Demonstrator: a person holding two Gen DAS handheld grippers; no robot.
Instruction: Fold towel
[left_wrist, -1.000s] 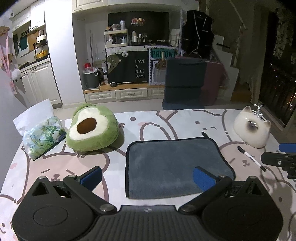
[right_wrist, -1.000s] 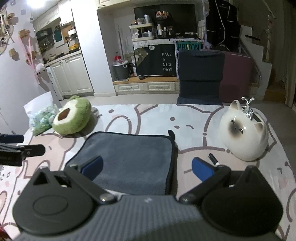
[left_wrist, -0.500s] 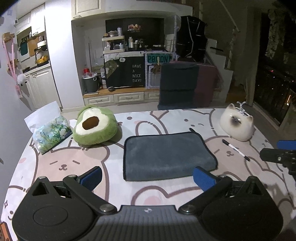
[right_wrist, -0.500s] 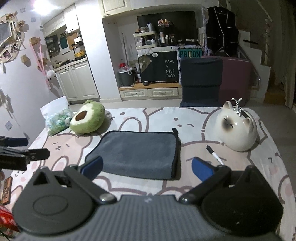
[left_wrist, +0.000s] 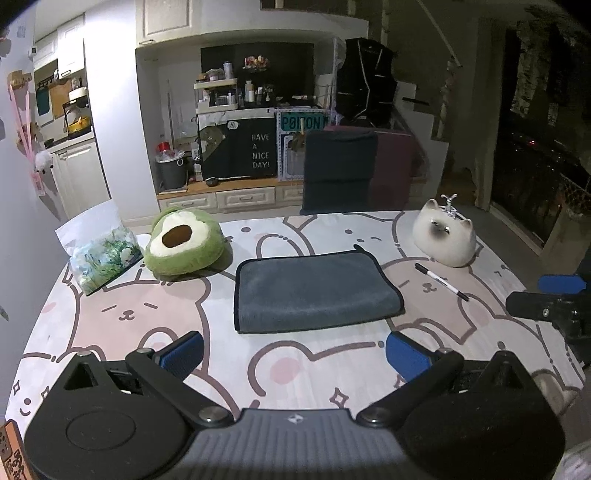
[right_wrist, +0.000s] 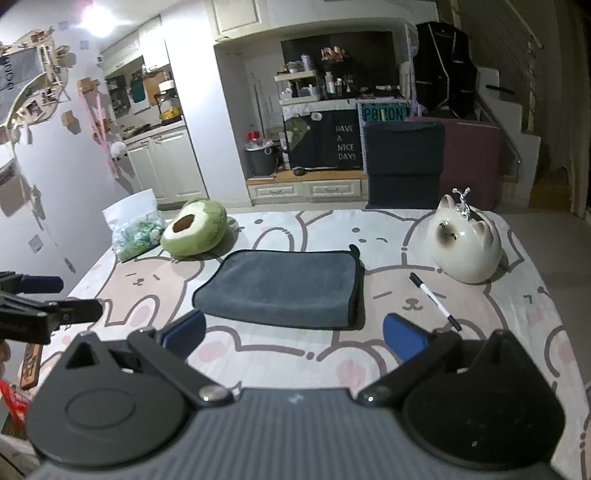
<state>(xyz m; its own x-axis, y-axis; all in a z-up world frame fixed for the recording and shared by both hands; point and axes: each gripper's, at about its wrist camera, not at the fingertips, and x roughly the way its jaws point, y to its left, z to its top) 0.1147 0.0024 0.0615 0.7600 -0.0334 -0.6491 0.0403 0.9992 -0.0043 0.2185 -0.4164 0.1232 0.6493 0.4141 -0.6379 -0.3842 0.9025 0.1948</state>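
Note:
A grey towel (left_wrist: 314, 290) lies folded flat in the middle of the table, with a black trimmed edge and a small loop at its far right corner. It also shows in the right wrist view (right_wrist: 284, 286). My left gripper (left_wrist: 293, 350) is open and empty, held above the table short of the towel's near edge. My right gripper (right_wrist: 293, 338) is open and empty, also back from the towel's near edge. The right gripper shows at the right edge of the left wrist view (left_wrist: 550, 301). The left gripper shows at the left edge of the right wrist view (right_wrist: 44, 301).
A green avocado plush (left_wrist: 183, 245) and a plastic bag (left_wrist: 99, 254) sit left of the towel. A white cat figurine (left_wrist: 443, 236) and a black marker (left_wrist: 441, 282) lie to its right. The table (left_wrist: 314, 354) has a bear-print cloth. A dark chair (left_wrist: 338, 171) stands behind.
Both grippers have pulled back and up from the towel. The towel now looks smaller and farther away and lies untouched.

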